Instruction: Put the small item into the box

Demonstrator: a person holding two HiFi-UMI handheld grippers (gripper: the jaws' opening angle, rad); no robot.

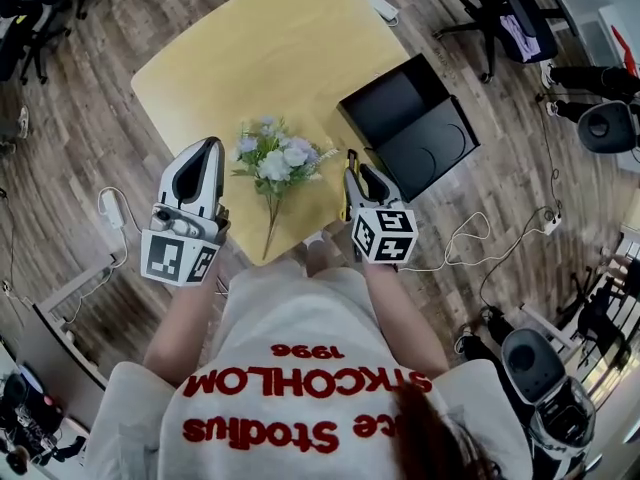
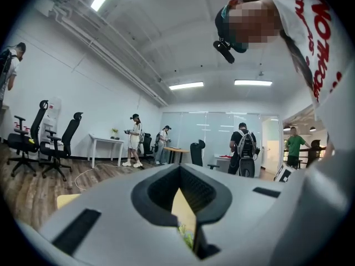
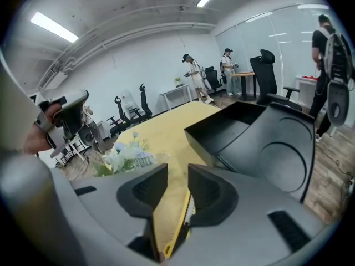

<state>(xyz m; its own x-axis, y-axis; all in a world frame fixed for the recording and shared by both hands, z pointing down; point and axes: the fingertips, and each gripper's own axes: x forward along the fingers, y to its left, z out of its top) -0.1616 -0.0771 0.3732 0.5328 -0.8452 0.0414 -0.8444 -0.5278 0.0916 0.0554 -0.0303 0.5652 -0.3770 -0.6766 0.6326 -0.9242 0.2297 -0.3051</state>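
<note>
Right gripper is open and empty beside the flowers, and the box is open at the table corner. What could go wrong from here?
1. The box sits at the corner of the table, and its lid seems to hang past the edge. A nudge while loading might tip it off.
2. The flowers have one thin stem. If the right gripper closes on the heads, it could crush them; held by the stem, the bunch may droop and catch the box wall.

Left claw point(image 2: 180, 169), seen along its own jaws: tips together, nothing held. The gap behind the tips shows yellow desk point(image 2: 182, 206) and green leaves point(image 2: 188, 240) (a sliver only). Background: office chairs point(image 2: 39, 140) at left, standing people point(image 2: 135, 140), ceiling lights point(image 2: 186, 85).
</note>
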